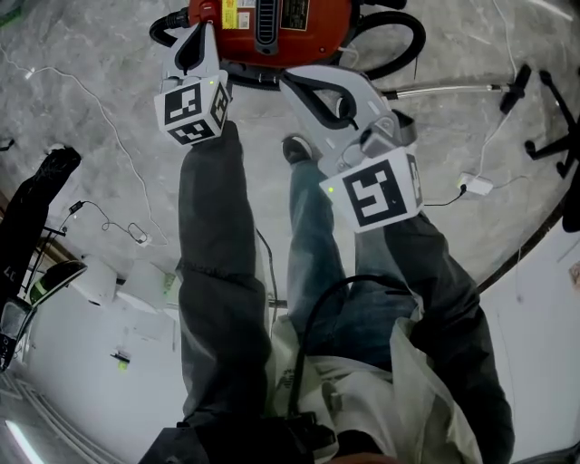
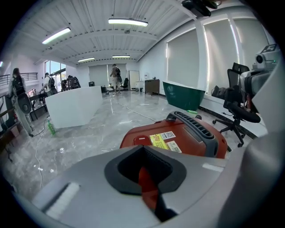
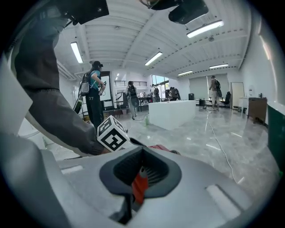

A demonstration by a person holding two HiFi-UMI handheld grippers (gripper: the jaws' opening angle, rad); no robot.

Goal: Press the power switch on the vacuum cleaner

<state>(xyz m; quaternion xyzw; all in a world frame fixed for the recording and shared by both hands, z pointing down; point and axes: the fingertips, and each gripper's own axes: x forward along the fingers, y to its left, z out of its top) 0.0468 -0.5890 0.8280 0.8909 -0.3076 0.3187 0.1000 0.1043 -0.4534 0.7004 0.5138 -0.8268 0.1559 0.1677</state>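
The red vacuum cleaner stands on the marble floor at the top of the head view. In the left gripper view its body fills the middle, with a raised red button beside a yellow label. My left gripper hangs over the vacuum's left end, jaws together, its tips just short of that button. My right gripper is shut too and points up-left at the vacuum's near edge. Through the slit in its jaws a strip of red shows. The left gripper's marker cube sits close on its left.
A black hose loops off the vacuum's right side, and a metal wand lies along the floor. An office chair base and a white adapter with cable are at right. My shoe is below the vacuum. White counter at lower left.
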